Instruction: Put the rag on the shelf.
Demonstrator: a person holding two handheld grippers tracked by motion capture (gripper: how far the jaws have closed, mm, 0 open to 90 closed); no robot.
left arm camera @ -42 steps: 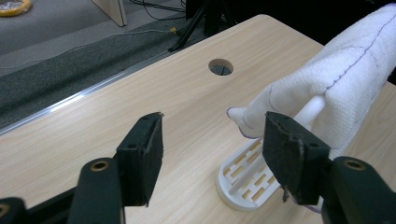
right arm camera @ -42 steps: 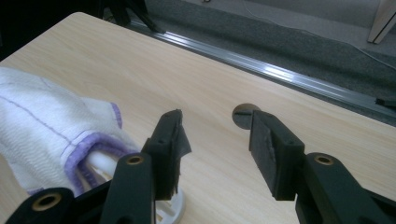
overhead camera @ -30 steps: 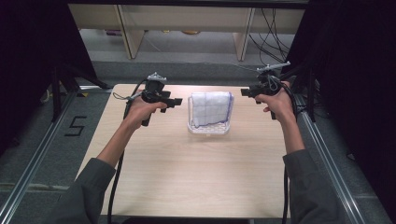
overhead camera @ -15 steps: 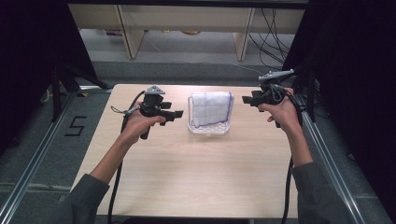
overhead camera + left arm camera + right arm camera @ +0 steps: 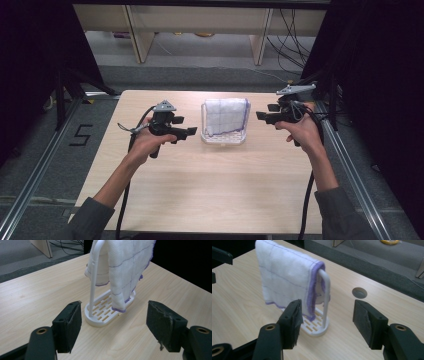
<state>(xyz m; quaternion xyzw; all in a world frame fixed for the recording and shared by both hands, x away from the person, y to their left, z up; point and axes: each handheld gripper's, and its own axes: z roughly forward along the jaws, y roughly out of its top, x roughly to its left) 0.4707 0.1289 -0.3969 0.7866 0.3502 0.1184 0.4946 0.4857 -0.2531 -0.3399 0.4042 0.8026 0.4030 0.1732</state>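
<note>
**Both grippers spread, one on each side of the towel rack**

Your left gripper (image 5: 189, 126) has its jaws spread apart with nothing between the pads; they have just been opening wider. In the left gripper view the rack stands ahead of the jaws, framed in the gap but clear of both pads. Your right gripper (image 5: 261, 115) is also spread and empty, and its jaws have likewise just been opening. In the right gripper view the rack's near end sits just beyond the left-hand pad, apart from it.

Seen from above, the white rack (image 5: 223, 138) stands between the two grippers: at 3 o'clock from your left one, at 9 o'clock from your right one, near both and touching neither. A white cloth (image 5: 225, 116) with purple edging hangs over the rack's arched bar, its lower hem above the slotted base. The rack rests on the wooden table (image 5: 210, 190), toward the 12 o'clock edge.
</note>
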